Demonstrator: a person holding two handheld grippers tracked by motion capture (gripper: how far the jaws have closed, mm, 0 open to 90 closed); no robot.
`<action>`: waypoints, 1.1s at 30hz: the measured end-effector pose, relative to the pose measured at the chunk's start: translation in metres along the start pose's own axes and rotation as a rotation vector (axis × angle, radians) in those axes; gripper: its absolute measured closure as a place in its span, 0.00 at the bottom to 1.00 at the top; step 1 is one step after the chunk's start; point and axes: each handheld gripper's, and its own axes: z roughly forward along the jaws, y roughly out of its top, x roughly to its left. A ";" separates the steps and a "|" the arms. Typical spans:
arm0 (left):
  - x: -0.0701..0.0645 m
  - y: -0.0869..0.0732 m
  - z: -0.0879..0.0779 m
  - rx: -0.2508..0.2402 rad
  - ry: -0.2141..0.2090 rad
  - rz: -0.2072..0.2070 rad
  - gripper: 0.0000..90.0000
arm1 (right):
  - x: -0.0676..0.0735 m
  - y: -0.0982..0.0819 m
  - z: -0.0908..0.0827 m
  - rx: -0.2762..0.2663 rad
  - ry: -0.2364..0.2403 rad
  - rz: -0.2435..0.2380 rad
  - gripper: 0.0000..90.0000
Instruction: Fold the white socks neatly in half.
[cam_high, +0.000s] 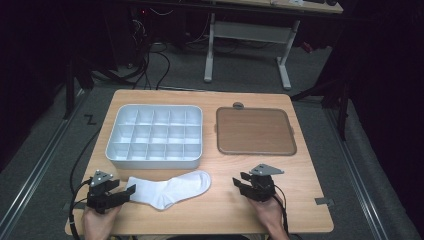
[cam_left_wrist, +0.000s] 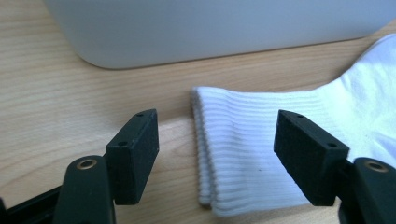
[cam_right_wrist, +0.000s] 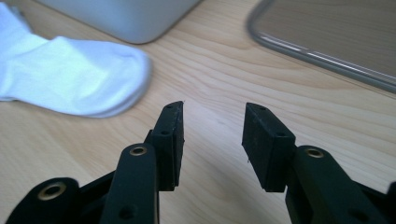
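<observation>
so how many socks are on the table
1. A white sock lies flat on the table's near edge, in front of the divided tray, its cuff by the left gripper.

We hold our left gripper (cam_high: 127, 192) at seven o'clock with jaws spread wide, pointing toward three, and our right gripper (cam_high: 239, 183) at five o'clock, jaws parted and empty, pointing toward nine.

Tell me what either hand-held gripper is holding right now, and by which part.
Nothing is held. The left hand-held gripper stands open around the cuff of the white sock, pads off it. The right hand-held gripper is open over bare table.
</observation>
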 end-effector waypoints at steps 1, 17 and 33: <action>-0.001 -0.002 0.000 0.001 0.001 0.003 0.36 | 0.008 0.004 0.006 0.009 0.020 -0.015 0.66; -0.008 -0.011 0.008 0.030 0.026 0.036 0.45 | 0.041 0.021 0.051 0.045 0.107 -0.035 0.66; -0.017 -0.018 0.010 0.033 0.029 0.094 0.66 | 0.048 0.022 0.071 0.099 0.114 -0.073 0.77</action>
